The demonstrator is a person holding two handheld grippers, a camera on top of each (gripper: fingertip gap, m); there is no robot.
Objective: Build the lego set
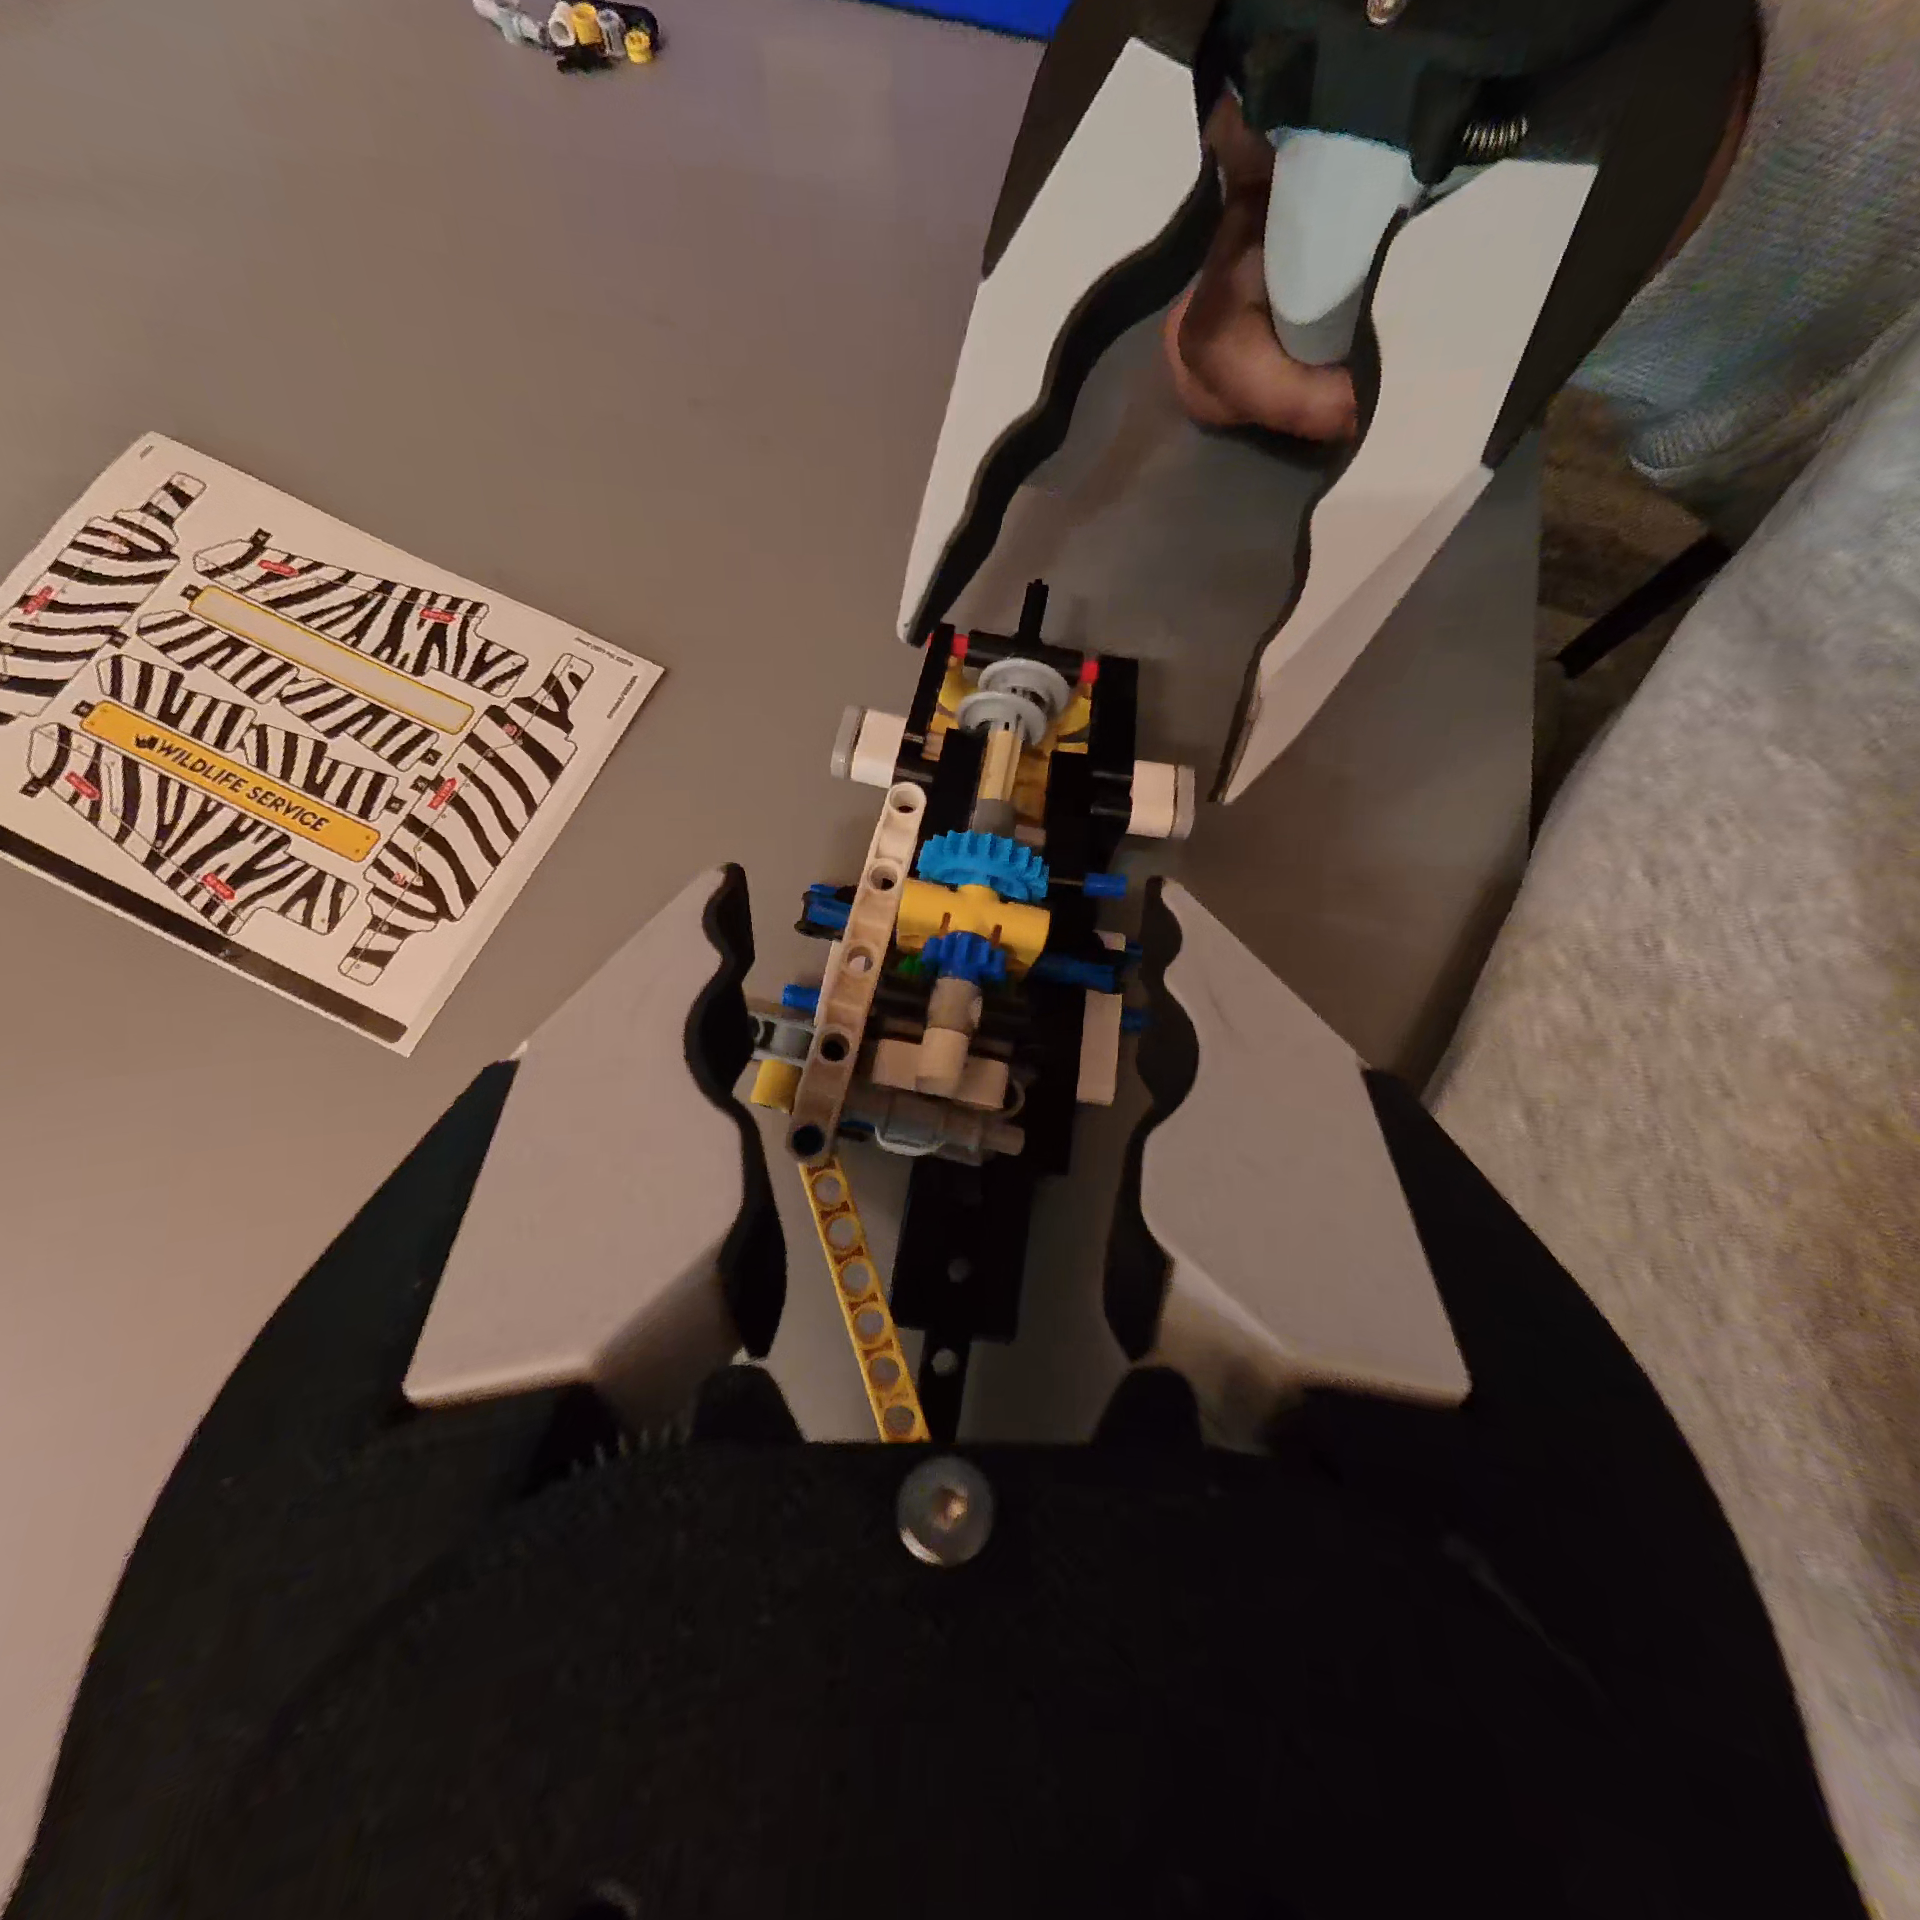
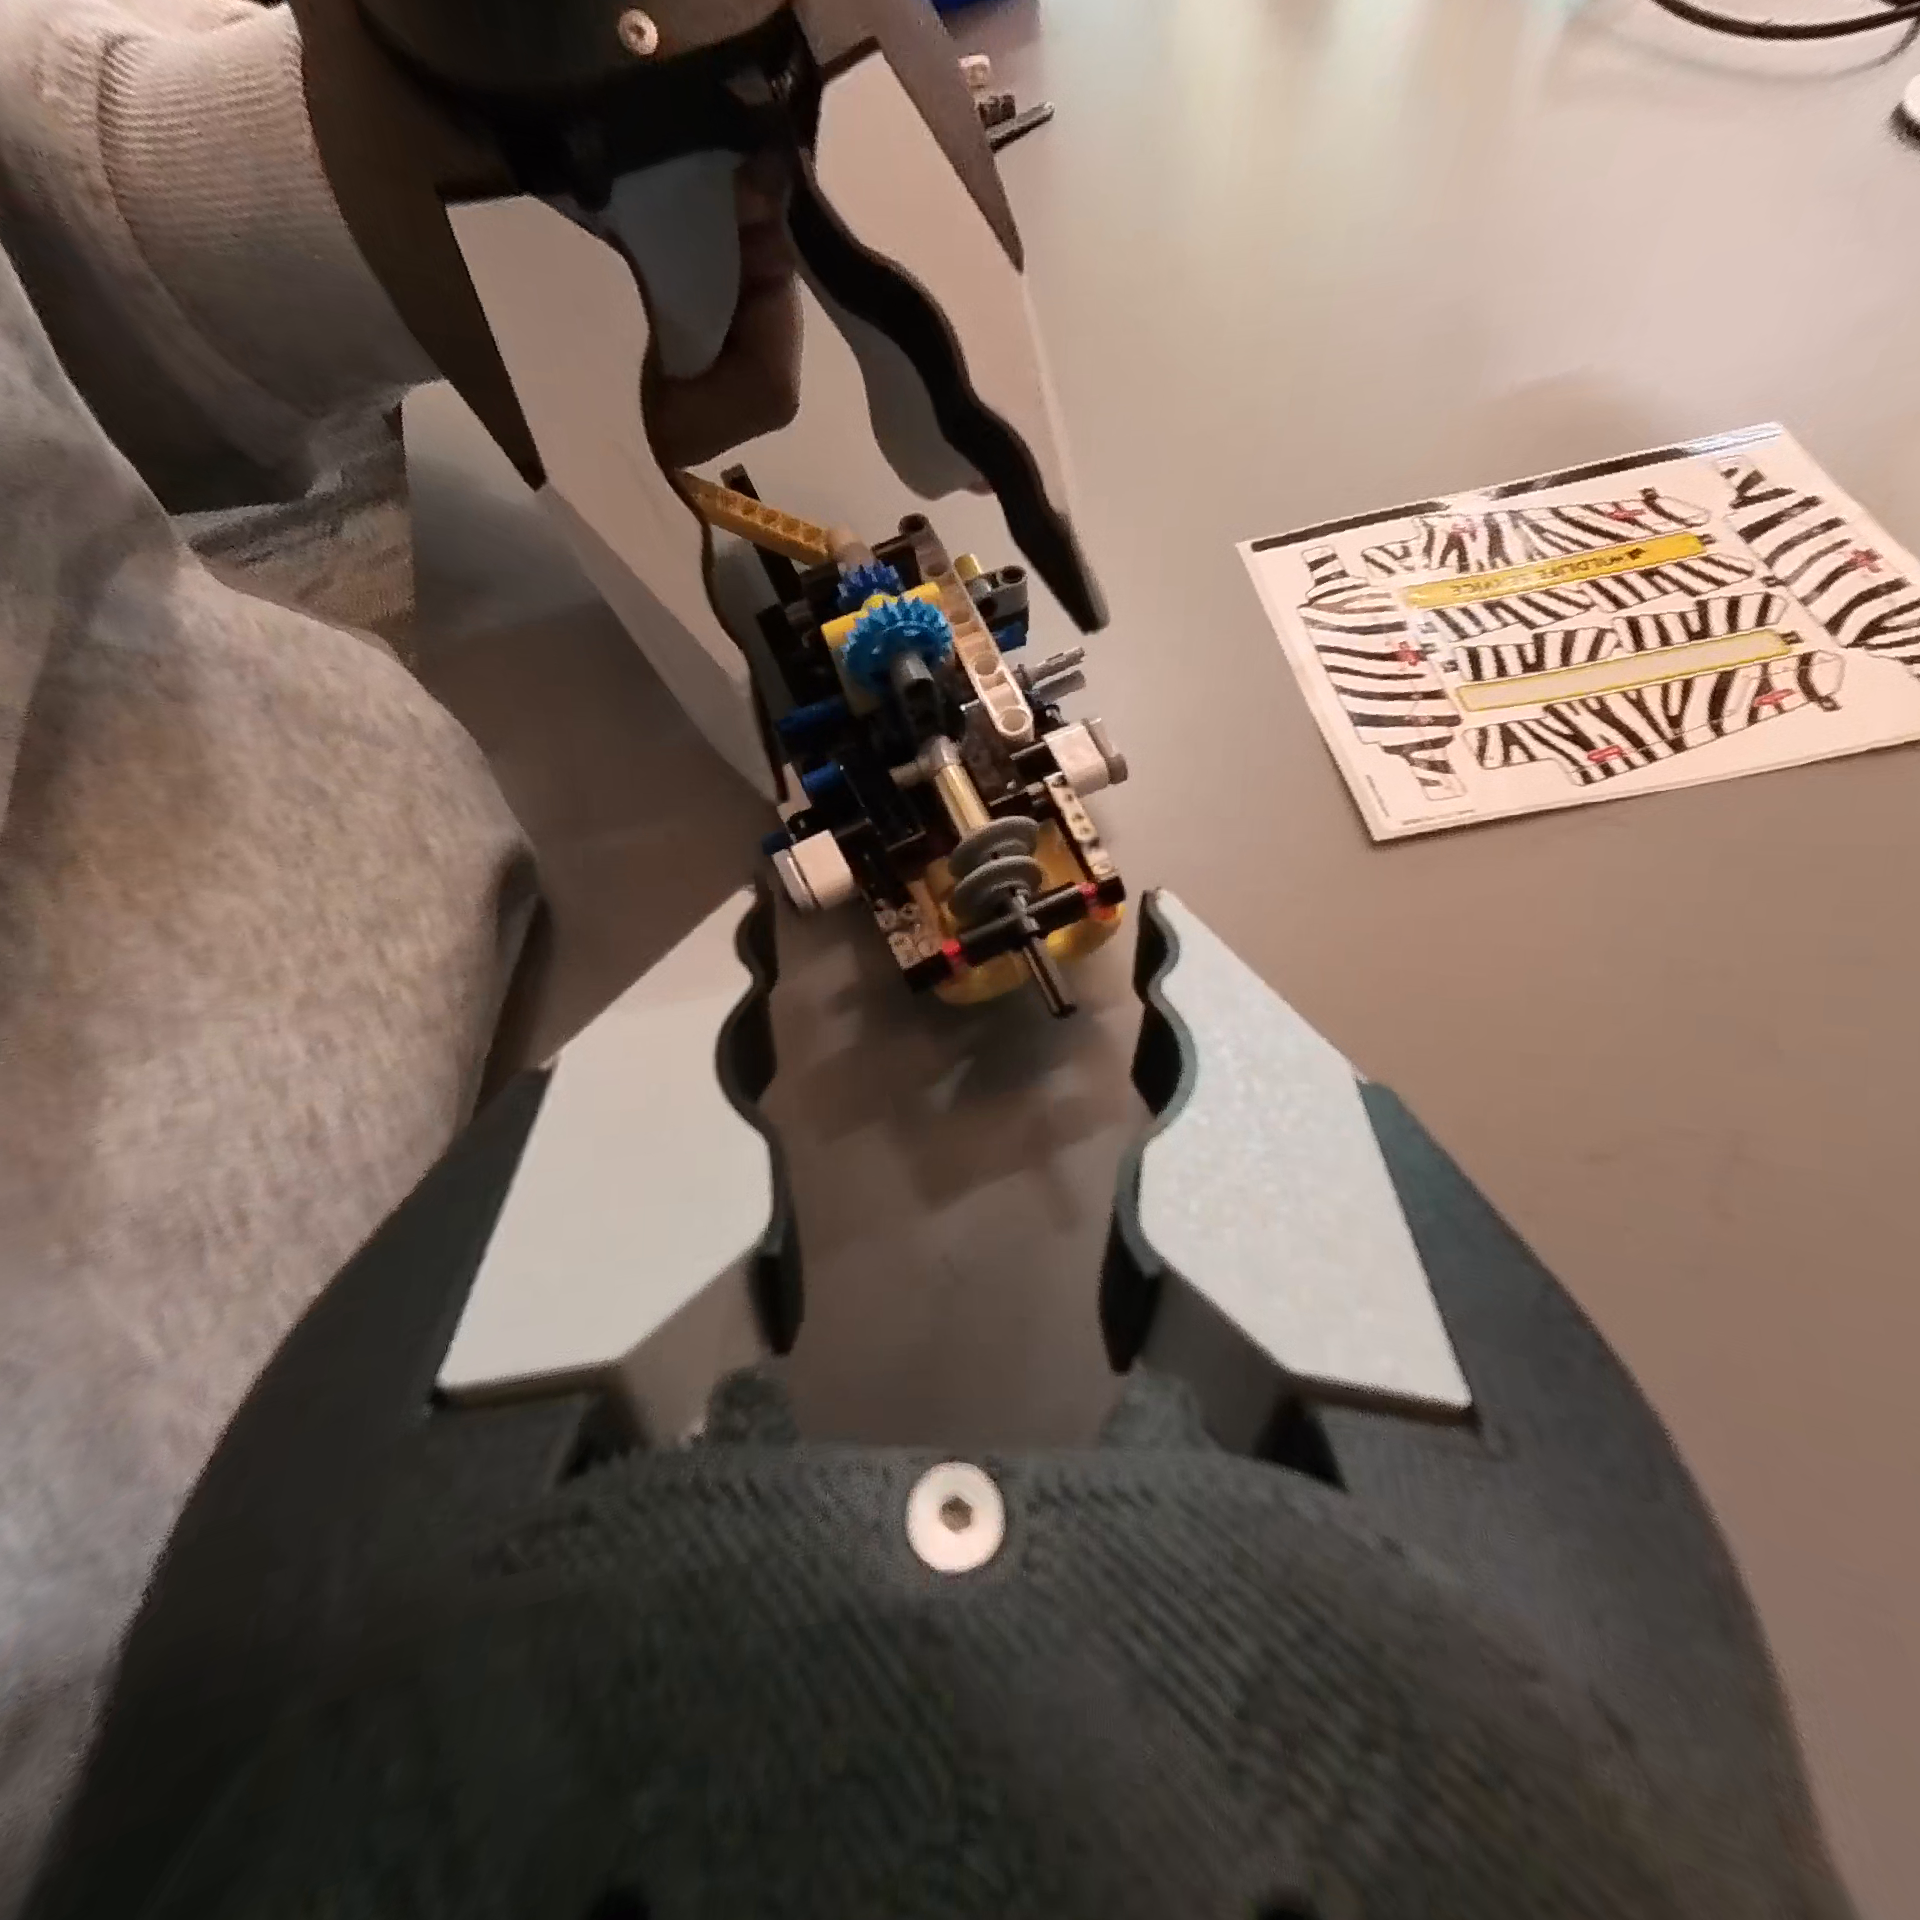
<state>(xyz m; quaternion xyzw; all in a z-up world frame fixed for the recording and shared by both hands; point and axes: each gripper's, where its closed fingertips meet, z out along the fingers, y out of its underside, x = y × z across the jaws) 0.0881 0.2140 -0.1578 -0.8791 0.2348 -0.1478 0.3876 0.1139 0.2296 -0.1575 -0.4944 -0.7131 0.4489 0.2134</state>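
A half-built Lego model of black, yellow and white parts with blue gears lies on the grey table. A pale beam rests slantwise on it and a long yellow beam sticks out at its rear. My left gripper is open, its fingers on either side of the model's rear half. My right gripper is open and empty, its tips just short of the model's front end. Each gripper shows in the other view: the right, the left.
A zebra-striped sticker sheet lies flat beside the model, also in the right wrist view. A few small loose pieces sit at the far edge. Grey sleeves border the model's other side.
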